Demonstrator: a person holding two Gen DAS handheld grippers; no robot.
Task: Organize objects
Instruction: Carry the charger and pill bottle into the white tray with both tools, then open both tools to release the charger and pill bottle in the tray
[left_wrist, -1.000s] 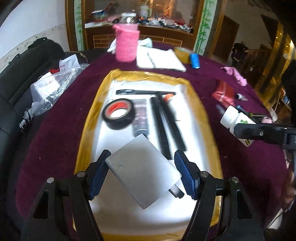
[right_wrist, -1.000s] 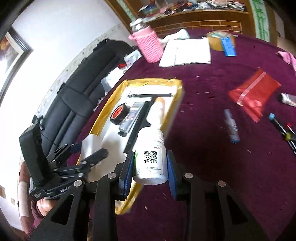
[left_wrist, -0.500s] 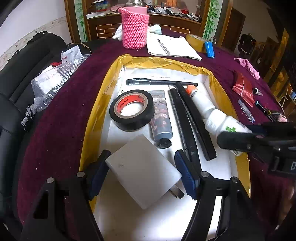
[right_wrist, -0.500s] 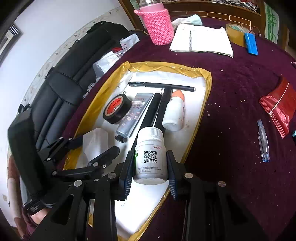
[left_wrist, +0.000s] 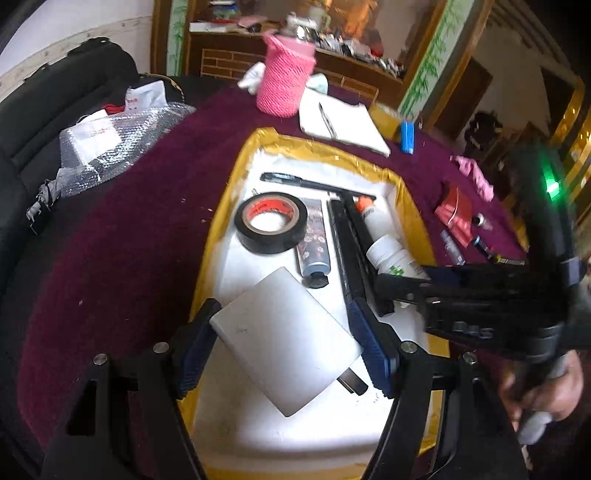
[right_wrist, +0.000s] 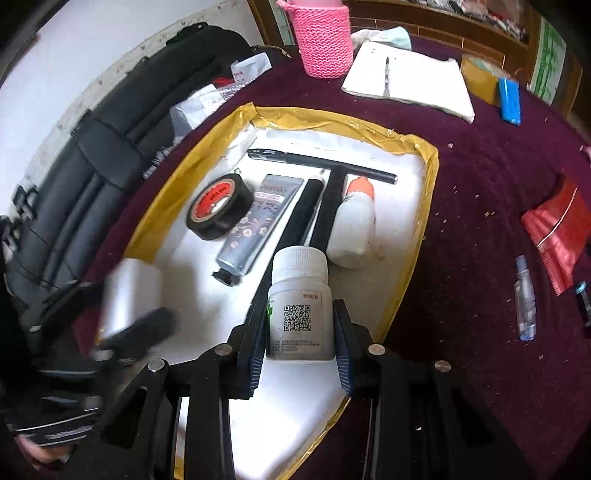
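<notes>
The right hand-held gripper (right_wrist: 300, 328) pinches a white pill bottle (right_wrist: 300, 306) upright in the lower middle of its frame, cap pointing away toward the far end of the yellow-rimmed tray (right_wrist: 424, 206). The open white floor lies directly beneath and ahead, between the black sticks (right_wrist: 317, 214) at frame centre and the tray's right rim. The left hand-held gripper (left_wrist: 286, 343) clamps a grey flat box (left_wrist: 284, 343) at lower centre, its long axis slanting toward the lower right, over the tray's near end.
</notes>
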